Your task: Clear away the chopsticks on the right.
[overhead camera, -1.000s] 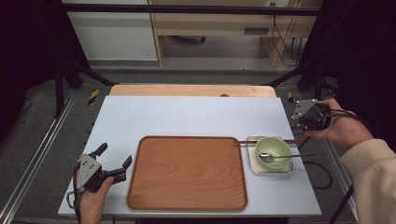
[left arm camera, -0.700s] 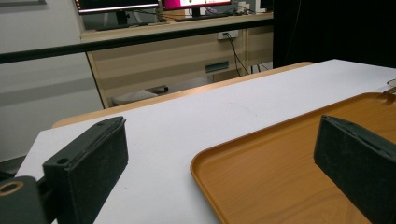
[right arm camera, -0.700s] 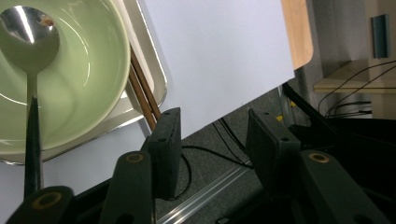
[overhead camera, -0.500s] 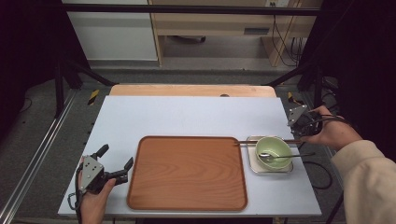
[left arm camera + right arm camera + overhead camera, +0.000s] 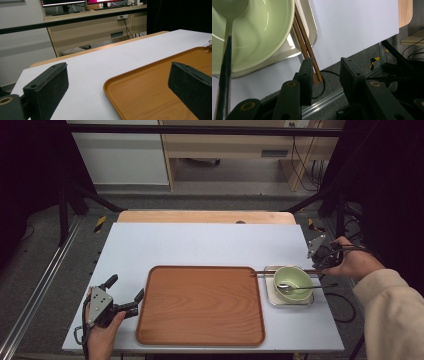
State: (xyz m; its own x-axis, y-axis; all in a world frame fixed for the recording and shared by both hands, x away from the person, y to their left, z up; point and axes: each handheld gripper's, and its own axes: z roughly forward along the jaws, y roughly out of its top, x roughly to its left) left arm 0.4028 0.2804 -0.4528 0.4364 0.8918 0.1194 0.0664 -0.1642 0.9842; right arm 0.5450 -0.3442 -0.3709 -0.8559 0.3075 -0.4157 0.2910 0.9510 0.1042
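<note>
At the right of the high view, the right gripper (image 5: 322, 256) sits at the table's edge by the ends of the chopsticks (image 5: 285, 271). These lie across the far rim of a small white tray (image 5: 270, 292) that carries a green bowl (image 5: 293, 279) with a dark-handled spoon (image 5: 300, 287) resting in it. In the right gripper view the chopstick ends (image 5: 312, 65) lie between the jaws, just beside one pad; the jaws have just been closing, yet a gap remains and nothing is clenched.

The wooden tray (image 5: 200, 305) fills the middle of the pale table (image 5: 200, 242), touching the chopsticks' left tips.

At lower left, the left gripper (image 5: 120, 297) rests released (jaws wide apart), beside the wooden tray's left rim (image 5: 117, 85).

No readable writing shows anywhere.
</note>
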